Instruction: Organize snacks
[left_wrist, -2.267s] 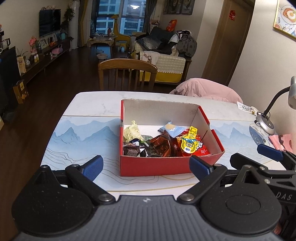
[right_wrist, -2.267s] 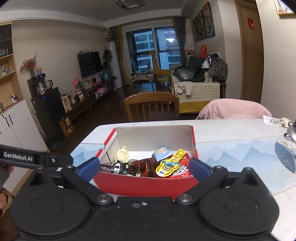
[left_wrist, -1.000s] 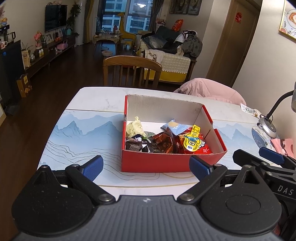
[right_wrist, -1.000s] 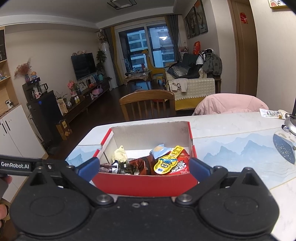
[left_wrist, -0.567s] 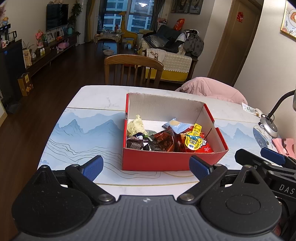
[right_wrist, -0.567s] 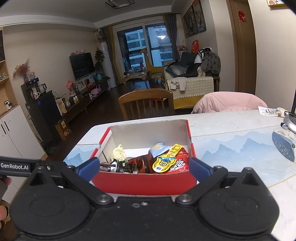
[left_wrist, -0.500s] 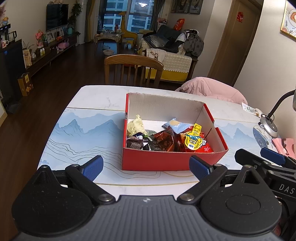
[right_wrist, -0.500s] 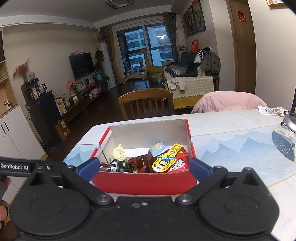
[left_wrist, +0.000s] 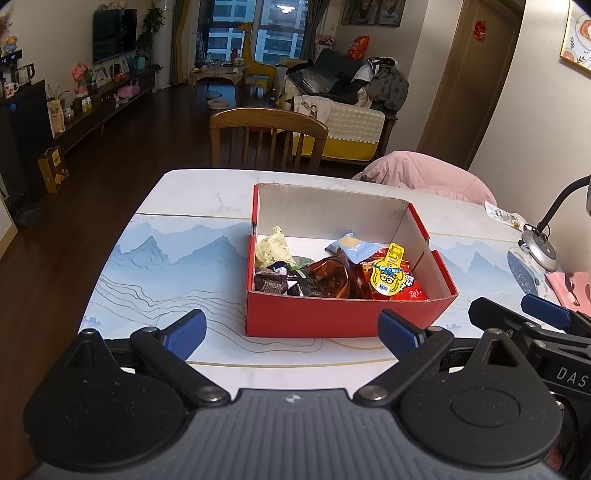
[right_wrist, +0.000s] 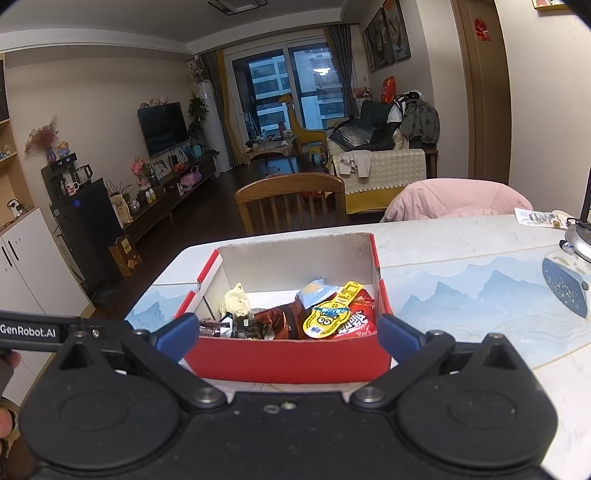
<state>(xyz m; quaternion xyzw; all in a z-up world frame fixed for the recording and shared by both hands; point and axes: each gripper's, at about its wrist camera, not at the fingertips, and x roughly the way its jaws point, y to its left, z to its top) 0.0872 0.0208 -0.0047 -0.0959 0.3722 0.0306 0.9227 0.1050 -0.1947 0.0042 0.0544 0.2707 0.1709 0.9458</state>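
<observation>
A red cardboard box (left_wrist: 343, 317) sits on the table and also shows in the right wrist view (right_wrist: 288, 360). It holds several snack packets: a pale green one (left_wrist: 273, 249), a light blue one (left_wrist: 351, 245), a brown one (left_wrist: 328, 277), a red bag (left_wrist: 402, 286) and a yellow cartoon pouch (left_wrist: 388, 271), which also shows in the right wrist view (right_wrist: 328, 314). My left gripper (left_wrist: 291, 334) is open and empty, in front of the box's near wall. My right gripper (right_wrist: 286, 338) is open and empty, just before the box's near wall.
The table (left_wrist: 192, 192) has a blue mountain-print mat (left_wrist: 166, 266). A desk lamp (left_wrist: 539, 247) and a pink item (left_wrist: 569, 286) stand at the right edge. A wooden chair (left_wrist: 267, 138) and a pink-jacketed chair (left_wrist: 424, 173) stand behind the table.
Both grippers have drawn back a little and risen slightly from the box. Both stay open and empty. The snacks have not moved.
</observation>
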